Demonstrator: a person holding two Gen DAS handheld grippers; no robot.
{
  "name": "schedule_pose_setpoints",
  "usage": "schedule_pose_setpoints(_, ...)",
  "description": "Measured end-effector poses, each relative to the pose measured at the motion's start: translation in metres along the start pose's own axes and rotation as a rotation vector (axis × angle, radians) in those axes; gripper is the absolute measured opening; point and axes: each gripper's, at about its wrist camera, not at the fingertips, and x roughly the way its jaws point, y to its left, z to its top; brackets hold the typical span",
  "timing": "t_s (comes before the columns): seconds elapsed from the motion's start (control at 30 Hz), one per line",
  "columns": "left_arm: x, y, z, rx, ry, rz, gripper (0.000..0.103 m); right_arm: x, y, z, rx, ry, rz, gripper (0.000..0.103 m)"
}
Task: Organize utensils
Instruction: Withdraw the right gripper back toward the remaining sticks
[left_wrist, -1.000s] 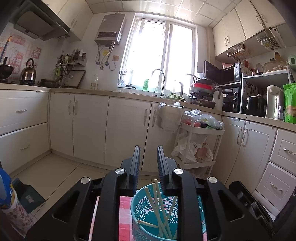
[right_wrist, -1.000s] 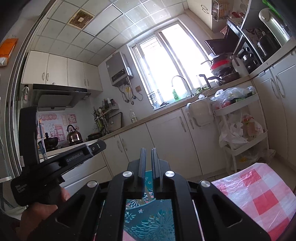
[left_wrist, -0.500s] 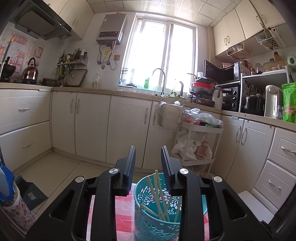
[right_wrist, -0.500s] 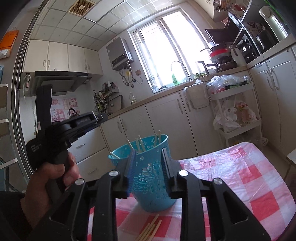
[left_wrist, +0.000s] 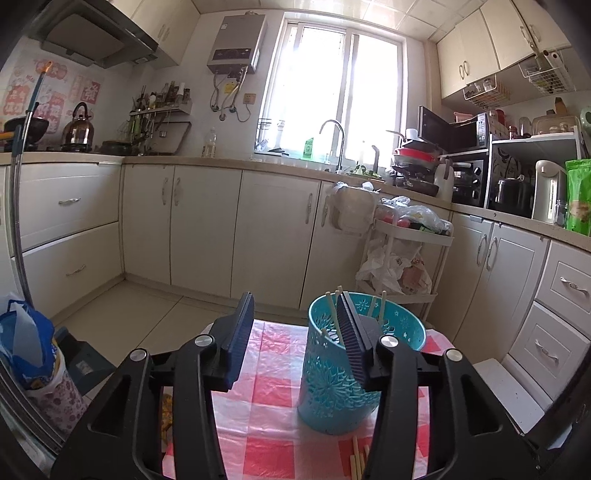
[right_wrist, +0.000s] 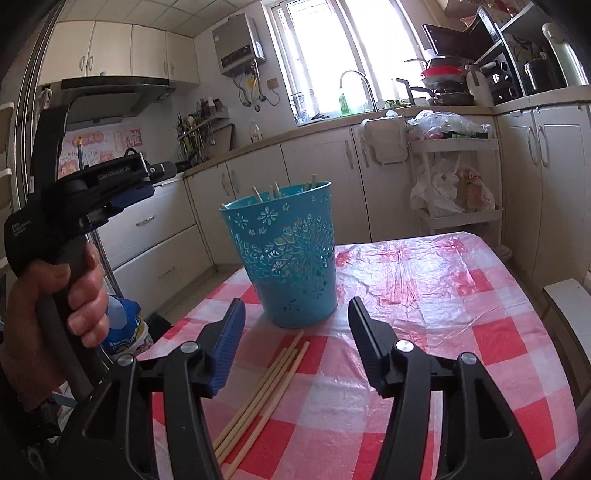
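Teal holder and loose chopsticks on the checked surface, kitchen cabinets behind.
Right tool (right_wrist: 295, 325) spread wide, empty; chopsticks (right_wrist: 264, 395) lie between its fingers, holder (right_wrist: 284, 254) just ahead. Left tool (left_wrist: 295, 325) wide, empty.

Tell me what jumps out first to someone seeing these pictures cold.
A turquoise cut-out bucket stands upright on the red-and-white checked tablecloth, with chopstick tips poking above its rim. In front of it, loose chopsticks lie on the cloth between the right gripper jaws, which are spread wide. The left gripper is open too.
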Motion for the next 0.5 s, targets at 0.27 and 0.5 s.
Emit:
schedule_pose_setpoints(0.27, -0.016, 0.009, -0.017, 0.011, 0.057, 0.023, 0.050, -0.003, 0.005, -0.014, -0.023, 0.049, -0.045, 0.060)
schedule_pose_setpoints(0.5, -0.026, 0.016, -0.036, 0.022, 0.113, 0.047, 0.054, -0.007, 0.008, -0.021, -0.042, 0.081, -0.094, 0.064)
